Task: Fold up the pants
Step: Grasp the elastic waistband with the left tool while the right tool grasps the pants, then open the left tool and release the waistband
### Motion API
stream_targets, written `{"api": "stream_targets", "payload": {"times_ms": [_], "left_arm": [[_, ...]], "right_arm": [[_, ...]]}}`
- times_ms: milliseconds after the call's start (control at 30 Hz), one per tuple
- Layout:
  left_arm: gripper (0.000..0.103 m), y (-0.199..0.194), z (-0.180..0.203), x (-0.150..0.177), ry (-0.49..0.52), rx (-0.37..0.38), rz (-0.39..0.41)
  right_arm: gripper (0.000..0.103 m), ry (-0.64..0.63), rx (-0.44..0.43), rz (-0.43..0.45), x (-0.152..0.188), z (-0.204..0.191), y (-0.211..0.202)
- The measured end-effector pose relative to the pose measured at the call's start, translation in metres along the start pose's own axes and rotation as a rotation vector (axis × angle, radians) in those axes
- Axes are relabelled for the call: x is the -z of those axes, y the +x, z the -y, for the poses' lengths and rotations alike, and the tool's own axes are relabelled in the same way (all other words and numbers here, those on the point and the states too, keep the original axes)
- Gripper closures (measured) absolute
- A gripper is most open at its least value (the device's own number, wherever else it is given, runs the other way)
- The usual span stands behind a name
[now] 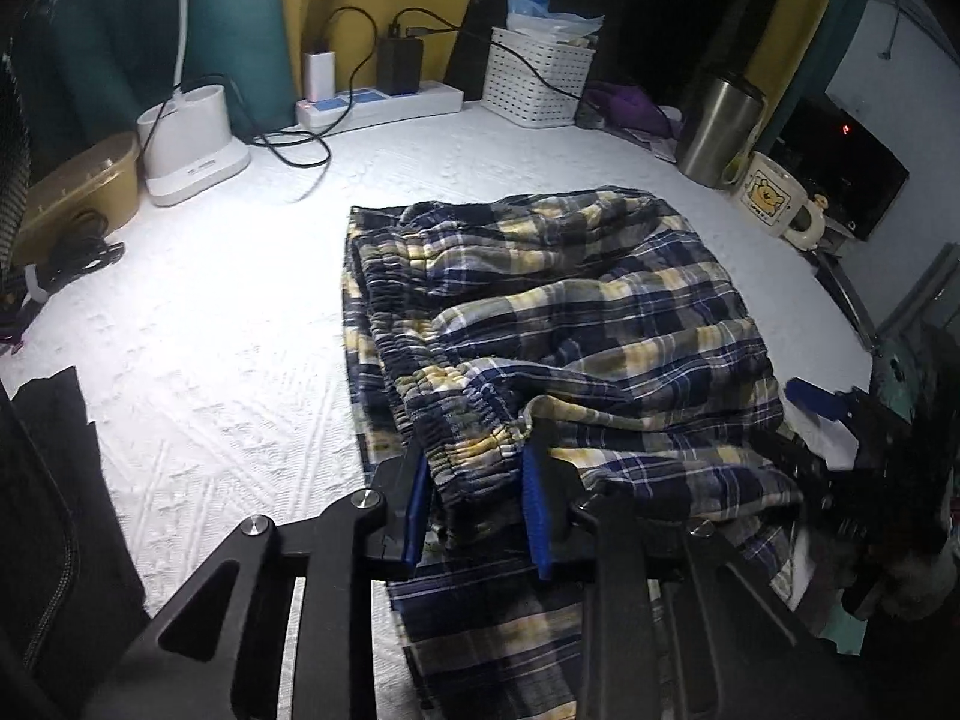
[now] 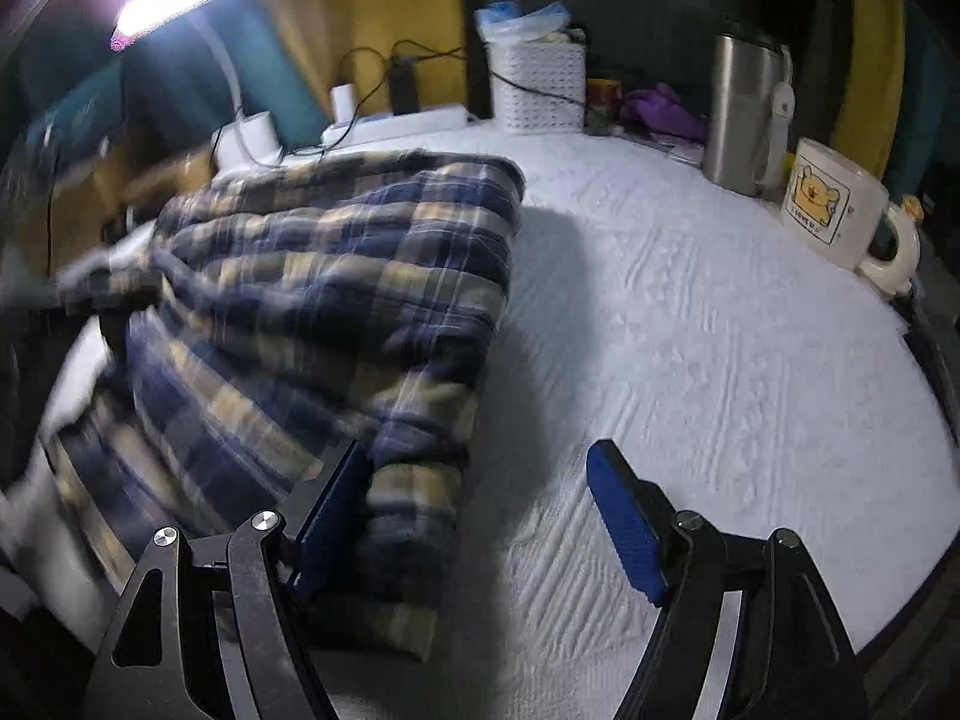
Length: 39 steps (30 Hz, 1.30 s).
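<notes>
Left wrist view: my left gripper (image 1: 480, 468) pinches the pants (image 1: 558, 324) waistband at 6 o'clock; bulk lies toward 12, long axis running away from me.

Right wrist view: my right gripper (image 2: 480, 510) gapes, holding nothing; pants (image 2: 312, 300) edge by its 9 o'clock finger. Left is nearer.

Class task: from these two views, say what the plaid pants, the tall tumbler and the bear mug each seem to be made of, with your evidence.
Plaid pants: soft woven cloth, probably cotton flannel; it creases and gathers at the elastic waistband.
Tall tumbler: brushed steel, it seems; grey, dull metallic sheen.
Bear mug: likely glazed ceramic; thick cream wall, printed picture, glossy handle.
</notes>
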<state>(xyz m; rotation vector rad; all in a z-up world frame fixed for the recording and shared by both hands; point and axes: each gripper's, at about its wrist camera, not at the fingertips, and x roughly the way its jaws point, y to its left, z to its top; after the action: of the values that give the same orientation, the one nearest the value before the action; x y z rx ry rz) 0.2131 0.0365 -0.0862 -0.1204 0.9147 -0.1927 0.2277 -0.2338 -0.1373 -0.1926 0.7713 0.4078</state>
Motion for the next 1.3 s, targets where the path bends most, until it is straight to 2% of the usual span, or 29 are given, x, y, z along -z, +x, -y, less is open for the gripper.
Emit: {"api": "stream_targets", "payload": {"times_ms": [233, 333, 400, 467, 500, 533, 567, 600, 667, 800, 967, 1100, 1200, 1300], "left_arm": [[0.072, -0.001, -0.008, -0.002, -0.041, -0.005, -0.012], [0.071, -0.004, -0.003, -0.002, 0.006, -0.027, -0.009], [0.071, -0.006, -0.002, 0.000, 0.015, -0.035, -0.015], [0.071, -0.009, 0.000, 0.000, 0.029, -0.035, -0.025], [0.071, -0.012, 0.002, -0.001, 0.037, -0.035, -0.015], [0.071, -0.014, 0.003, -0.002, 0.042, -0.038, -0.009], [0.071, -0.016, 0.003, -0.003, 0.051, -0.039, -0.004], [0.070, -0.015, 0.003, -0.004, 0.058, -0.038, -0.002], [0.070, -0.012, 0.001, -0.004, 0.055, -0.045, -0.013], [0.070, -0.002, -0.003, 0.001, 0.044, -0.051, -0.044], [0.067, -0.004, -0.006, 0.002, 0.061, -0.037, -0.056], [0.054, -0.023, -0.012, -0.008, 0.079, -0.038, 0.008], [0.053, -0.030, -0.017, -0.021, 0.088, -0.051, 0.058], [0.053, -0.028, -0.025, -0.033, 0.080, -0.065, 0.077]], "right_arm": [[0.026, -0.042, 0.028, 0.027, 0.020, -0.003, -0.019], [0.026, -0.058, 0.035, 0.032, 0.028, -0.004, -0.027], [0.028, -0.010, 0.006, 0.028, 0.029, 0.004, -0.032], [0.051, 0.037, -0.045, 0.020, 0.031, 0.010, -0.034], [0.055, 0.055, -0.080, 0.018, 0.030, 0.012, -0.035], [0.063, 0.064, -0.105, 0.017, 0.028, 0.012, -0.035], [0.079, 0.063, -0.118, 0.016, 0.027, 0.011, -0.034], [0.087, 0.056, -0.143, 0.008, 0.026, 0.007, -0.032], [0.094, 0.055, -0.150, 0.014, 0.026, 0.001, -0.033], [0.095, 0.063, -0.183, 0.017, 0.031, -0.005, -0.043], [0.095, 0.037, -0.151, -0.001, 0.037, -0.012, -0.046], [0.095, 0.065, -0.129, -0.009, 0.031, -0.006, -0.047], [0.093, 0.079, -0.111, -0.022, 0.022, 0.000, -0.043], [0.092, 0.075, -0.073, 0.002, 0.008, 0.006, -0.041]]}}
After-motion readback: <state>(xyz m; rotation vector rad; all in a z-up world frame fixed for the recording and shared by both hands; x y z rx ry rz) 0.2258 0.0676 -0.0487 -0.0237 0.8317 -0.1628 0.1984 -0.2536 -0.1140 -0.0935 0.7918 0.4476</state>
